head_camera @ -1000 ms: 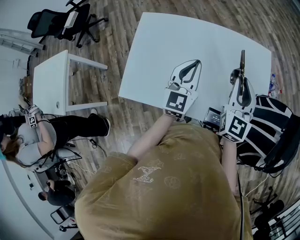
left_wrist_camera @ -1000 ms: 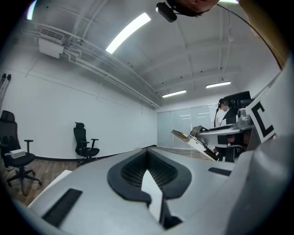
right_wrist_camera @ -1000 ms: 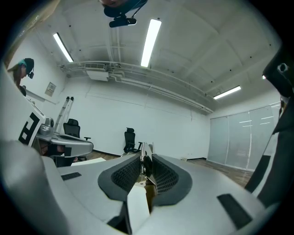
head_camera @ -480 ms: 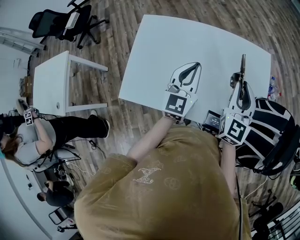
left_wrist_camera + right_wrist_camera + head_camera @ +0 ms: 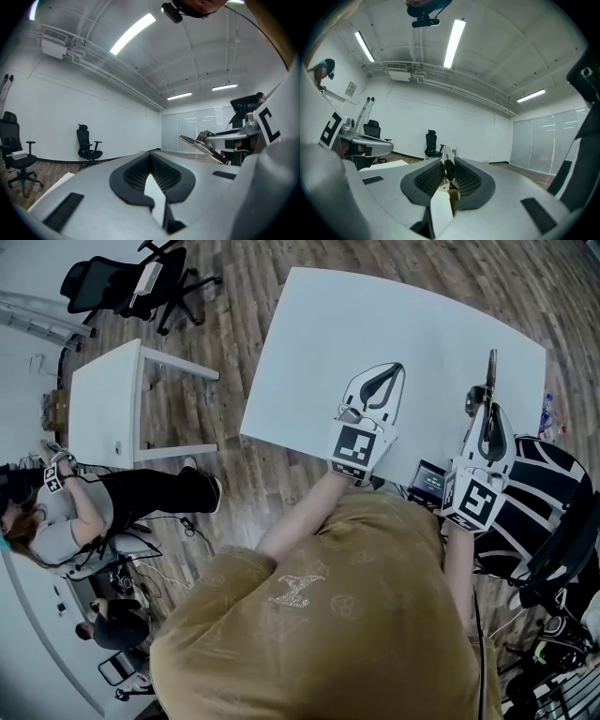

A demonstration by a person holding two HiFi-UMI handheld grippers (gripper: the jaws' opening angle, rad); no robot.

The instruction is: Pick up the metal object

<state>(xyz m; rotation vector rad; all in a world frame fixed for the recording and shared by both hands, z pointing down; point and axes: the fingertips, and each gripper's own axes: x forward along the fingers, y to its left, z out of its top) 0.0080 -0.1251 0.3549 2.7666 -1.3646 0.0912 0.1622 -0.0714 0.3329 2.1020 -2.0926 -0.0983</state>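
Metal object [image 5: 489, 367], lower part hidden

The slim metal object [image 5: 489, 367] sticks straight out ahead, pinched between the closing jaws of the right tongs [image 5: 486, 397].

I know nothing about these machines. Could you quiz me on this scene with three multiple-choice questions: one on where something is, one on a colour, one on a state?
1. Where is the metal object?
A. On the floor
B. Between the right tongs
C. In a drawer

2. What colour is the table under the tongs?
A. White
B. Black
C. Red

3. How do the left tongs stand?
A. Wide open
B. Shut on a cup
C. Shut, with nothing in them

Answers:
1 B: the right gripper view shows the object between the pads, which are closing on it.
2 A: the head view shows a plain white top.
3 C: the left gripper view shows the pads meeting with nothing between them.
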